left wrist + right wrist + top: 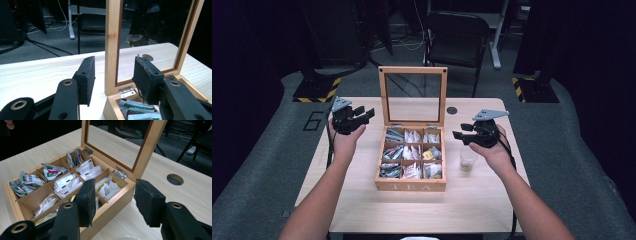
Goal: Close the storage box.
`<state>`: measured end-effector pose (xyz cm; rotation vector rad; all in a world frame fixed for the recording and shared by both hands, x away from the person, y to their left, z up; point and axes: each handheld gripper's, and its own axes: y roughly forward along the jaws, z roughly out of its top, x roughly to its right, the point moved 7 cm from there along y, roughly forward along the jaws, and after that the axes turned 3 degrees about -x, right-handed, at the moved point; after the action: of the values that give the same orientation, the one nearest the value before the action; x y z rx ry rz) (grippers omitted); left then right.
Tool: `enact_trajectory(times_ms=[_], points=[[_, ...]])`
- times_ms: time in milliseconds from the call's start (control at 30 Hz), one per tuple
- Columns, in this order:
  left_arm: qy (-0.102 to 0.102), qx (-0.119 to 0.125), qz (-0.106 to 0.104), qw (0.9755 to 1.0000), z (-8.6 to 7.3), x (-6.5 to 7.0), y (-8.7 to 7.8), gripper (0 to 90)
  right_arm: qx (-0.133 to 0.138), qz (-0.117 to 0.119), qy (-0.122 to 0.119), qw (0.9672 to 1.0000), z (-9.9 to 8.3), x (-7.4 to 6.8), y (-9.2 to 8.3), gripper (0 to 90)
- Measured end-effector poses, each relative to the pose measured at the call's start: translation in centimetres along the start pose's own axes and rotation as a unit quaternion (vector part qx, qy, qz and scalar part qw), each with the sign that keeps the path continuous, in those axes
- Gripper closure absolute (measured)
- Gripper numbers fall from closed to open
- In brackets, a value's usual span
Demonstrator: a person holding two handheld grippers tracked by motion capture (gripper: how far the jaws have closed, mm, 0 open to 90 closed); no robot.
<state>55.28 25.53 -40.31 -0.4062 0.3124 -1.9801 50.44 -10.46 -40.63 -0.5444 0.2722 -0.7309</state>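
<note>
We see the light wooden counter [362,200] under both hands, and on it, between the two sets of jaws, the wooden tea box [411,185] with its glass-paned lid [413,72] standing upright at the far side. The box is split into nine compartments, three rows of three, and each one that we can make out holds paper tea sachets [65,183]: white ones down the middle, green-and-red printed ones [51,172] on the side far from the right jaws, and a yellow-tinted pile [107,187] in the corner nearest the hinge [120,173]. Our left gripper [113,75] hangs with its jaws apart and nothing between the pads, the lid's frame standing just beyond their gap. Our right gripper [113,202] hovers above the counter beside the box's near corner, jaws likewise spread and empty. Just below the right jaws stands a small clear plastic cup [468,159]; we cannot tell what, if anything, is in it.
</note>
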Motion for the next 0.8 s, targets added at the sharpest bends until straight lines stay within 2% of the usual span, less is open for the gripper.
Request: enact_trajectory(times_ms=[67,167,333,433,533,633,800], points=[[0.003,0.0,-0.001,1.0,0.0,0.1,0.0,52.1,-0.001,-0.001,-0.01,0.9999,0.3,0.0,0.3,50.0],[0.004,0.0,-0.002,1.0,0.0,0.1,0.0,52.1,0.005,0.022,-0.005,0.9997,0.7,-0.4,0.7,49.4],[0.005,0.0,-0.002,1.0,0.0,0.1,0.0,52.1,0.005,0.017,-0.009,0.9998,1.4,-0.2,1.1,49.4],[0.004,-0.001,-0.001,1.0,0.0,0.0,0.0,52.2,0.007,0.017,-0.001,0.9998,2.0,0.0,1.5,49.4],[0.002,0.002,0.0,1.0,0.1,-0.1,-0.1,52.2,0.01,0.014,-0.006,0.9998,2.5,0.3,1.9,49.4],[0.003,0.001,0.001,1.0,0.2,-0.1,-0.2,52.3,0.009,0.015,0.002,0.9998,3.0,0.4,2.4,49.4],[0.005,0.0,0.003,1.0,0.2,-0.2,-0.3,52.3,0.01,0.011,-0.001,0.9999,4.0,0.5,2.7,49.4]])
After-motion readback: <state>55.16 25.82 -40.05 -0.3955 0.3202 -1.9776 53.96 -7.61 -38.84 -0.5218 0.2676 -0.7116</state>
